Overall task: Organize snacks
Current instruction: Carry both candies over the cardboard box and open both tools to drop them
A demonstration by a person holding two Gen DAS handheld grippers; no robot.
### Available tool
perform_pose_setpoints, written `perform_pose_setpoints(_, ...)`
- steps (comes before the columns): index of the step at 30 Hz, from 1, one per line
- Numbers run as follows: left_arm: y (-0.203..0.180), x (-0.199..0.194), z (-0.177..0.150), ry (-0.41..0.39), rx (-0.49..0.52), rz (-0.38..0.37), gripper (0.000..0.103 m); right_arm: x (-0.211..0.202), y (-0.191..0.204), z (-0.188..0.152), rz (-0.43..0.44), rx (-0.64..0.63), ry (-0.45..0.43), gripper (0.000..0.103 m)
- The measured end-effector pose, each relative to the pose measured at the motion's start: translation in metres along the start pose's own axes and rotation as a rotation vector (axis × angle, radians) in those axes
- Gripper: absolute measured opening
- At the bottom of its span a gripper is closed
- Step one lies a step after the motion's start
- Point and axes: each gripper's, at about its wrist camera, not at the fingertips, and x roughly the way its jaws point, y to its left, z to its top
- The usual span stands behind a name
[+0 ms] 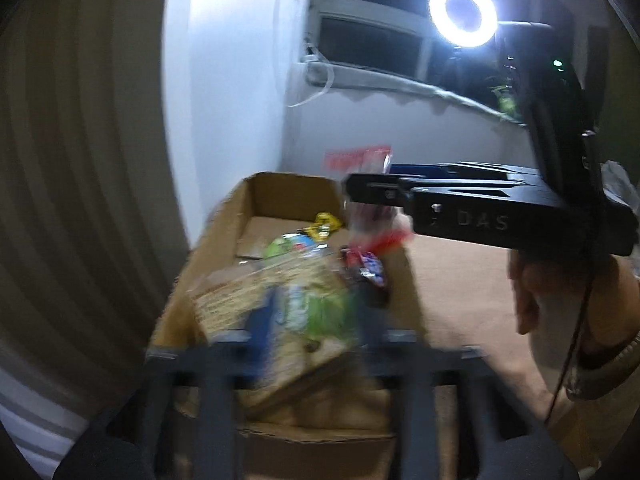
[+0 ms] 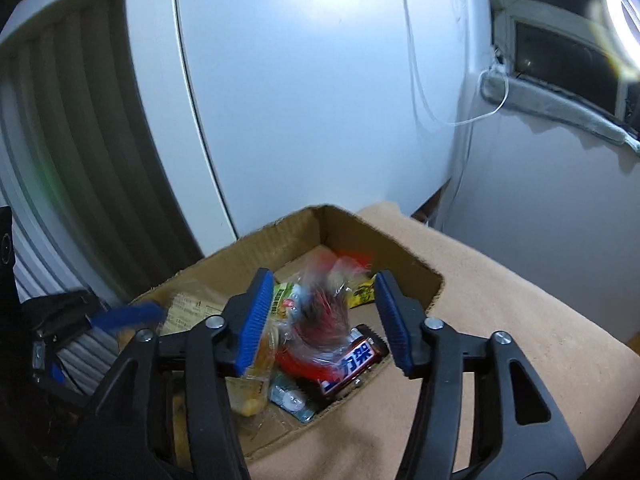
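While both grippers are hovering over the same box, the scene is reading as follows.

Cardboard box (image 2: 404, 264): it is sitting open-topped on a tan cloth-covered surface (image 2: 520, 320), close to a white wall, and it is holding the snacks.

Right gripper (image 2: 324, 320): its jaws are standing released, blue pads spread wide above the box; a blurred clear bag with red print (image 2: 320, 320) is showing between them without visibly touching either pad. In the left wrist view this gripper (image 1: 360, 194) is reaching in from the right, with the raised letters "DAS" on its black body and the person's right hand (image 1: 560, 300) gripping the handle below.

Left gripper (image 1: 308, 336): it is badly blurred; a flat pack with green and blue print (image 1: 304, 312) is lying between its fingers, but whether the jaws are gripping it cannot be told.

Readable writing: a brown, red and blue chocolate bar (image 2: 352, 364) is lying in the near corner of the box, showing white Chinese characters; only "力架" is legible.

Other snacks in the box: a yellow wrapper (image 2: 362, 292) is lying near the far side, and a pale blue pack (image 2: 290, 398) is lying beside the chocolate bar. Their print is too blurred to read.
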Motion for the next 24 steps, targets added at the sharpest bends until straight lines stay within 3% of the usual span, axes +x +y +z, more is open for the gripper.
perform_pose_setpoints(1, -0.001, -0.002, -0.001, -0.012, 0.007, 0.027, 0.079, -0.005, -0.002, -0.005, -0.018, 0.007, -0.010, 0.073)
perform_pose_setpoints(7, -0.010, -0.013, -0.006, -0.045, 0.033, 0.079, 0.079, -0.038, -0.014, -0.024, -0.073, 0.047, -0.043, 0.076)
perform_pose_setpoints(9, -0.014, -0.014, -0.005, -0.046, 0.035, 0.086, 0.079, -0.049, -0.016, -0.028, -0.095, 0.052, -0.063, 0.091)
perform_pose_setpoints(15, -0.025, -0.031, -0.001, -0.084, 0.051, 0.113, 0.088, -0.071, -0.016, -0.036, -0.143, 0.065, -0.092, 0.103)
perform_pose_setpoints(17, -0.027, -0.037, 0.000, -0.098, 0.049, 0.119, 0.101, -0.076, -0.015, -0.037, -0.154, 0.068, -0.104, 0.103)
perform_pose_setpoints(24, -0.029, -0.051, 0.004, -0.113, 0.057, 0.123, 0.103, -0.086, -0.017, -0.043, -0.177, 0.104, -0.104, 0.103)
